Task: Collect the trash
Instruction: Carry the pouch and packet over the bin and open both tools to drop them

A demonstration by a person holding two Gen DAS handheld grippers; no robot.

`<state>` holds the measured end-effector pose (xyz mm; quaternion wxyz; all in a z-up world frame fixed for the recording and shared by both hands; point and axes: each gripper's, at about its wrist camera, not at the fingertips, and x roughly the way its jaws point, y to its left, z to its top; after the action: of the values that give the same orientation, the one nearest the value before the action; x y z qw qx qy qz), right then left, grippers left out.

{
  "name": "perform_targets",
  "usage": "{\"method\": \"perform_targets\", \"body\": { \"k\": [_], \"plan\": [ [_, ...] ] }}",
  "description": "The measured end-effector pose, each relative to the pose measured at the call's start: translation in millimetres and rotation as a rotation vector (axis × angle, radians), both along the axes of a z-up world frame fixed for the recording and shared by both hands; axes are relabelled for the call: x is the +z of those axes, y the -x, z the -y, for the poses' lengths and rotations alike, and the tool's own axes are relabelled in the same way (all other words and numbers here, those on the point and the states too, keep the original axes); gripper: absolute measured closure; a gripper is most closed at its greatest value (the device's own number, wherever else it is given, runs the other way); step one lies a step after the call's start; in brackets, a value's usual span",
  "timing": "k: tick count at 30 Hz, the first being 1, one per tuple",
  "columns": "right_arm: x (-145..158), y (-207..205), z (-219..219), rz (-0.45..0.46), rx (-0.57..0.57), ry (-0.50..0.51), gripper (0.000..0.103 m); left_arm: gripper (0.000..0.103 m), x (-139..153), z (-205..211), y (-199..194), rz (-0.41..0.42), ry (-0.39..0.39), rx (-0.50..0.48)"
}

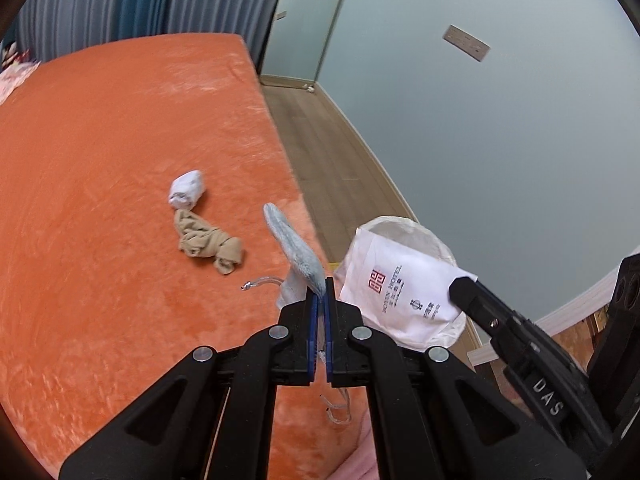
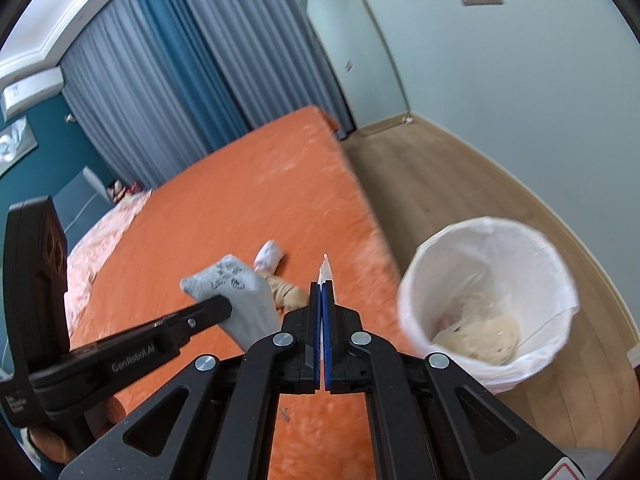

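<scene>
My left gripper (image 1: 320, 286) is shut on a grey sock (image 1: 294, 242) that sticks up from its pads above the orange bed (image 1: 100, 160). My right gripper (image 2: 321, 288) is shut on a white paper hotel bag (image 1: 400, 284), which shows only edge-on as the paper bag (image 2: 326, 270) in the right wrist view. Each gripper appears in the other's view: the right gripper (image 1: 460, 286) pinches the bag's corner and the left gripper (image 2: 224, 310) holds the grey sock (image 2: 240, 300). A bin with a white liner (image 2: 488, 300) stands on the floor beside the bed.
A balled white sock (image 1: 187, 188) and a crumpled beige stocking (image 1: 208, 246) lie on the bed, with a thin cord (image 1: 262, 282) near them. Beige material (image 2: 480, 340) lies in the bin. Wooden floor (image 2: 440, 168) runs between bed and wall; curtains hang behind.
</scene>
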<state>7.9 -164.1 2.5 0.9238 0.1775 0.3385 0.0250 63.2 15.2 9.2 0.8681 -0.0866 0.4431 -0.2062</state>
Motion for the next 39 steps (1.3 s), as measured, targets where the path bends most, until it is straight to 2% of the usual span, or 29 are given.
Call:
{"method": "perform_targets", "body": {
  "k": [8,18,30,39],
  "plan": [
    [20.7,16.2,52.9,0.055,-0.092,0.007,0.102,0.101,18.9,58.7,4.2,0.041,-0.016,-0.097],
    [27.6,30.8,106.4,0.075,-0.177,0.026,0.102,0.101,23.7,124.3,3.7,0.068,-0.049,-0.203],
    [17.1,30.5,134.1,0.06,-0.233,0.028,0.102,0.1,11.3,183.6,-14.2,0.052,-0.053,-0.278],
    [8.5,19.9,139.5,0.045,-0.252,0.022,0.102,0.099,4.0,201.4,-23.7,0.046,-0.062,-0.291]
  ]
}}
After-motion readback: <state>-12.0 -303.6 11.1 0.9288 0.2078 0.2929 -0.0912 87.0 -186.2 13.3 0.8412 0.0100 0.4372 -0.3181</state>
